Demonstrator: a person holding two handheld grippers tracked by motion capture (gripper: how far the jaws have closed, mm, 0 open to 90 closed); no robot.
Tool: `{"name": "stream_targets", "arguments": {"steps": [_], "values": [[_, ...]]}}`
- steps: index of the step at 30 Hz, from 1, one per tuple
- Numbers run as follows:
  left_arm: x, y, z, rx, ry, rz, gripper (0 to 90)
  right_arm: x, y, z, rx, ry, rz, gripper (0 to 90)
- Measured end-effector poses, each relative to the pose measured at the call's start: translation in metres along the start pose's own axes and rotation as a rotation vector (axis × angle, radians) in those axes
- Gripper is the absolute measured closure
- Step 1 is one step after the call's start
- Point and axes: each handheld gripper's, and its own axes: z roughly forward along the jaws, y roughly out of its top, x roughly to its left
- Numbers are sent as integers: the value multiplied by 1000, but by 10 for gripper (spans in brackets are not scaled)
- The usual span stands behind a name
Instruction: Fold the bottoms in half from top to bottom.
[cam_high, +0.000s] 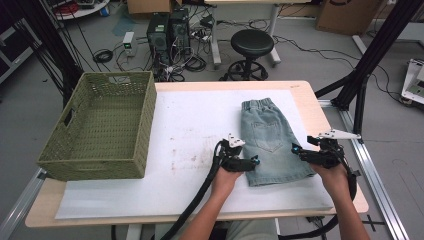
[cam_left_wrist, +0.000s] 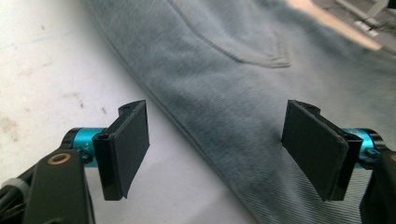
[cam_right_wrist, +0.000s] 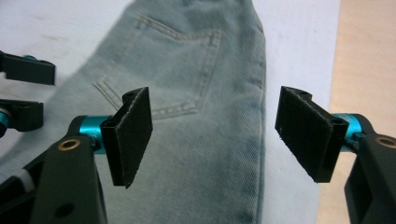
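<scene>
High view: denim shorts (cam_high: 270, 142) lie folded on the white sheet (cam_high: 195, 125) of a wooden table (cam_high: 305, 97), waistband at the far end, hem toward the person; a green woven basket (cam_high: 100, 125) stands at the table's left end, well apart from them.
Left gripper (cam_high: 255, 161): at the shorts' left edge near the hem, held in the person's left hand (cam_high: 225, 180).
Right gripper (cam_high: 296, 149): at the shorts' right edge, held in the right hand (cam_high: 334, 176).
Left gripper view: jaws stand wide apart with nothing between the pads — the shorts' side seam runs diagonally on the sheet beyond them, a pocket corner farther off.
Right gripper view: jaws likewise wide open and gripping nothing; the back pocket and its stitching show plainly beyond them, the shorts' edge, a strip of sheet and bare wood beyond the right-hand jaw, and the other gripper's jaws at the far left of the frame.
Background, high view: a black stool (cam_high: 251, 45) and computer towers (cam_high: 167, 30) on the floor — beyond the table.
</scene>
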Motion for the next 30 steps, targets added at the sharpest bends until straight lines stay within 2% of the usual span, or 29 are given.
{"name": "stream_targets", "arguments": {"steps": [3,7,8,11,15,19,22,26,30], "values": [[2,1,2,14,-14,-20,284,-2,-4,6,35,-10,10,307],[1,1,5,50,-49,-31,429,0,-6,12,68,-25,-2,329],[1,1,6,58,-48,-25,473,0,-6,12,73,-29,-8,339],[-1,1,6,62,-45,-30,520,-1,-7,16,104,-63,-7,371],[-5,-1,6,69,-58,-32,655,-5,-11,20,141,-74,4,424],[-3,-2,5,69,-77,-80,714,-10,-15,26,186,-96,5,486],[-2,-3,4,59,-88,-97,762,-15,-17,28,202,-84,19,563],[2,-4,1,46,-110,-115,796,-13,-18,28,209,-51,-10,718],[8,-4,-3,46,-123,-110,815,-10,-18,27,214,-38,-11,788]]}}
